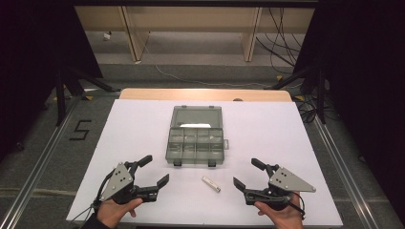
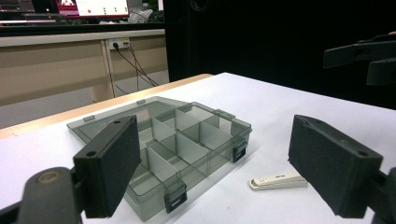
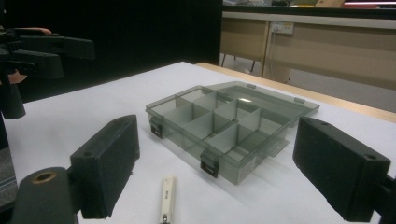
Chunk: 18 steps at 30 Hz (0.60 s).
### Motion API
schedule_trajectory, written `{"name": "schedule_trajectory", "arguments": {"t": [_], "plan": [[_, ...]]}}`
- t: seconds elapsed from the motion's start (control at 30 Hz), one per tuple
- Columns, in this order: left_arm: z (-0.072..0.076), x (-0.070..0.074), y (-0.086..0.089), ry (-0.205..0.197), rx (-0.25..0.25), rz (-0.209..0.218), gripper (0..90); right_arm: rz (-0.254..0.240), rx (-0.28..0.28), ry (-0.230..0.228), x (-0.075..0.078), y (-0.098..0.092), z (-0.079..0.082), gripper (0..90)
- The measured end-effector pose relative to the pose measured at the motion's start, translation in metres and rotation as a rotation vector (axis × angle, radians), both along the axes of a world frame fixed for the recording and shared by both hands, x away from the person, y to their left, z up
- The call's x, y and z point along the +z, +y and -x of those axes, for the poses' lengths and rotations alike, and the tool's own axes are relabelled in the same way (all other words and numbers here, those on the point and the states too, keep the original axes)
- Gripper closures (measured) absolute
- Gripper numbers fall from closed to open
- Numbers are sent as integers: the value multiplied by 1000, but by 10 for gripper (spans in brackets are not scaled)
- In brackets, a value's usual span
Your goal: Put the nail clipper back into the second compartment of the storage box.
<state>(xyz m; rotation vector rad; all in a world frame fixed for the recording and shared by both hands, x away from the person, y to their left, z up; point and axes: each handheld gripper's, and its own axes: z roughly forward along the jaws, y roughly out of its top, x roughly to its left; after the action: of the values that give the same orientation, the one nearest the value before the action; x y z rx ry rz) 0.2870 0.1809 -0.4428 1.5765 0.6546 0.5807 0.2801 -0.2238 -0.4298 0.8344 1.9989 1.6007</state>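
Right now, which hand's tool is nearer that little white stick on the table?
Right. The right tool sits just right of the white stick; the left tool is farther off on its left, both open and apart from it.

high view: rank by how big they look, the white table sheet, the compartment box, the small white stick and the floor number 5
1. white table sheet
2. compartment box
3. floor number 5
4. small white stick

The last two look close; the 5 lies farther off, so that order is unsure.

You can read one mark: a black "5" [image 1: 81,130] on the grey floor [image 1: 52,157] left of the table. Nothing else is legible.
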Motion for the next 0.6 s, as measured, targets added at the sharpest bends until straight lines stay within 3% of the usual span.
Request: {"name": "schedule_trajectory", "arguments": {"t": [0.17,0.3,0.37,0.4,0.43,0.5,0.6], "plan": [[0,0,0,-1,0,0,165,22,-13,1,0,1,0,154],[0,0,0,-1,-1,-1,165,38,9,15,-1,4,0,153],[-1,0,0,-3,-2,-5,165,37,12,10,-1,6,0,152],[-1,0,0,-3,-2,-5,165,52,9,-15,-1,6,-1,153],[-1,0,0,-1,-2,-5,165,54,19,-1,-1,8,0,154],[-1,0,0,0,-2,-4,165,88,37,-23,-1,10,-1,155],[-1,0,0,0,-2,-4,165,102,36,-17,-1,12,0,158]]}}
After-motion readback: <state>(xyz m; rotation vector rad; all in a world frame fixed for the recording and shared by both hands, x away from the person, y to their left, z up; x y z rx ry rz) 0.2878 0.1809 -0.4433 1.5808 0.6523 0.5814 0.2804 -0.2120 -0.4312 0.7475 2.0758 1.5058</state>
